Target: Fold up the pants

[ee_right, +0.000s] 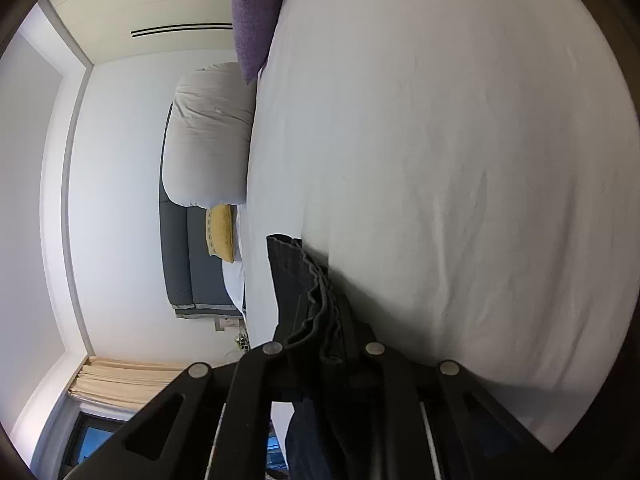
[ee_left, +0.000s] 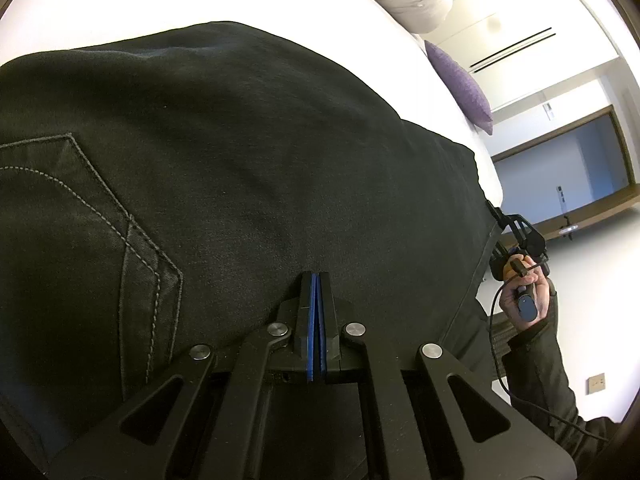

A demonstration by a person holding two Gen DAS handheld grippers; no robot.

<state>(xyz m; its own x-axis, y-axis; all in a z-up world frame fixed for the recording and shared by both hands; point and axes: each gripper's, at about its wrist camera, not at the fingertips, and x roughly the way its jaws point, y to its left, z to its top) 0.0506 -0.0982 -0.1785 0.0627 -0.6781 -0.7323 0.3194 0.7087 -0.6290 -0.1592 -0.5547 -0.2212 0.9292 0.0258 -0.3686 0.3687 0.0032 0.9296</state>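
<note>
Dark grey-black pants (ee_left: 248, 168) lie spread on the white bed (ee_left: 120, 4), back pocket stitching at the left. My left gripper (ee_left: 317, 280) is shut, its blue pads pressed together above the fabric with nothing visibly between them. In the left wrist view my right gripper (ee_left: 516, 240) sits at the pants' far right edge, held in a hand. In the right wrist view my right gripper (ee_right: 320, 320) is shut on several bunched layers of the pants' edge (ee_right: 308, 288), held just above the white bed (ee_right: 460, 160).
A purple cushion (ee_right: 256, 12) and a white pillow (ee_right: 208, 136) lie at the head of the bed, with a yellow cushion (ee_right: 221, 232) beside a grey headboard (ee_right: 180, 256). A wall socket (ee_left: 596, 383) and a window (ee_left: 560, 164) are beyond the bed.
</note>
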